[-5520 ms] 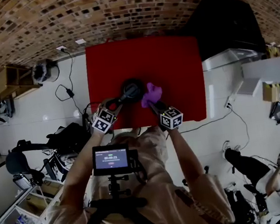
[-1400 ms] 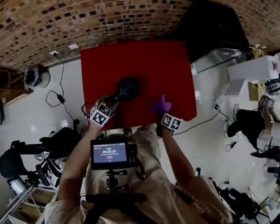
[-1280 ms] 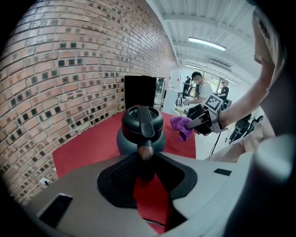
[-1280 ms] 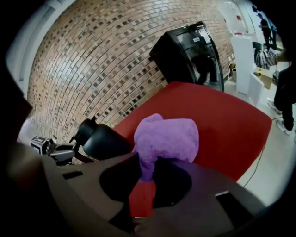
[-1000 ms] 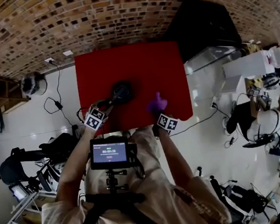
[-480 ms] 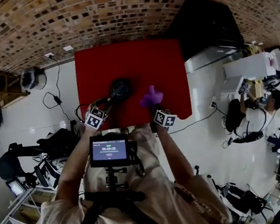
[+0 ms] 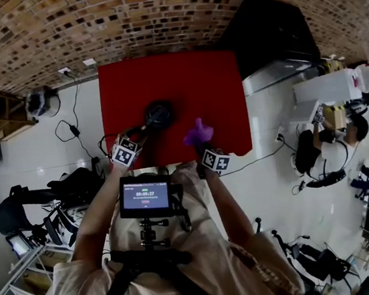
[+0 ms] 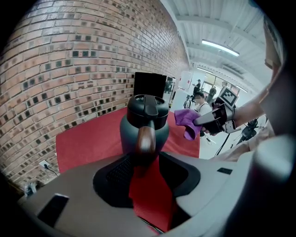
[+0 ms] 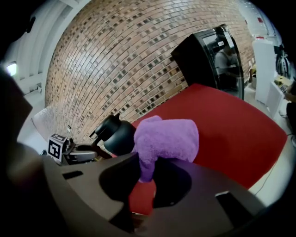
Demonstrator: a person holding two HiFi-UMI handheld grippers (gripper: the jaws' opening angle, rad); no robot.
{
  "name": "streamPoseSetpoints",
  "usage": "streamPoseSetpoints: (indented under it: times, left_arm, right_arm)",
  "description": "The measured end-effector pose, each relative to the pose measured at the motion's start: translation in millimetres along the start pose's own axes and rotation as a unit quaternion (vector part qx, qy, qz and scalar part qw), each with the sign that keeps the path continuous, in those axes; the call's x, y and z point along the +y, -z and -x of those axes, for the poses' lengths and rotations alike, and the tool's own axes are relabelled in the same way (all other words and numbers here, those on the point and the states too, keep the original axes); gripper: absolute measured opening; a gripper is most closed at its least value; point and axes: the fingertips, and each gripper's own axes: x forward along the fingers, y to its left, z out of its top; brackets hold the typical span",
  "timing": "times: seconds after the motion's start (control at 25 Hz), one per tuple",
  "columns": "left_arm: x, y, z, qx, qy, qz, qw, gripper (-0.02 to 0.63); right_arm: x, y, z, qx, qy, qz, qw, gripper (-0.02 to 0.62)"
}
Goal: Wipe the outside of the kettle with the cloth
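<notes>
Head view sets this moment apart from the ones before. Several seconds ago my right gripper (image 7: 201,142) had the cloth (image 7: 197,133) pressed against the kettle's right flank. Over a second ago it had swung well off to the right, near the front edge of the red table (image 7: 182,76). It has since come part of the way back, and the cloth now hangs near the kettle (image 7: 159,115) but clear of it. The kettle itself has not shifted; it stands upright left of the table's middle, toward the front.

My left gripper (image 8: 146,159) has just been opening its jaws. They now stand apart, with the kettle's handle (image 8: 146,138) reaching in between their tips and red table showing in the gap below it. I cannot see either pad pressing on the handle.

The handle is a smooth, rounded bar of brown, wood-like material with a soft shine. The kettle body is a squat, dark, matte drum with rounded shoulders, and its black lid (image 8: 147,105) carries a raised grip.

My right jaws are closed on the cloth, pinching a narrow tail of it while the rest bulges above them in a loose fold. It is purple with a thick, fuzzy, towel-like nap. The table surface is flat, plain and uniformly red. Behind it rises a brick wall (image 8: 69,69) of small brown and tan bricks.
</notes>
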Motion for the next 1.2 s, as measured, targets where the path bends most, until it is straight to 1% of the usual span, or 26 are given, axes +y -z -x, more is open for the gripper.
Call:
streamPoseSetpoints:
  times: [0.28,0.56,0.68,0.8,0.88,1.0,1.08,1.2]
  left_arm:
    - [1,1,-2,0.001,0.003,0.006,1.0,0.17]
    - [4,4,-5,0.008,0.003,0.007,0.9999,0.17]
    - [3,0,-7,0.004,0.006,0.018,0.9998,0.169]
    - [5,-3,-10,0.008,0.004,0.029,0.9995,0.14]
    - [6,-4,-14,0.023,-0.005,0.019,0.9995,0.136]
    - [9,-6,-17,0.031,-0.022,-0.006,0.9992,0.123]
    - [11,-1,-17,0.034,-0.028,-0.004,0.999,0.121]
    - [10,-3,-15,0.036,-0.025,-0.006,0.999,0.121]
  right_arm:
    - [-3,19,7,0.003,0.012,-0.008,1.0,0.078]
    - [-1,17,6,0.002,0.011,-0.01,1.0,0.078]
    - [2,16,5,0.002,0.005,-0.012,1.0,0.078]
    - [4,17,4,0.002,0.003,-0.01,1.0,0.078]
    - [3,19,2,0.004,0.003,-0.012,1.0,0.078]
    - [1,24,2,0.008,0.004,-0.014,1.0,0.078]
    - [-1,28,1,0.011,0.006,-0.018,1.0,0.078]
    - [-6,32,1,0.014,0.011,-0.019,1.0,0.078]
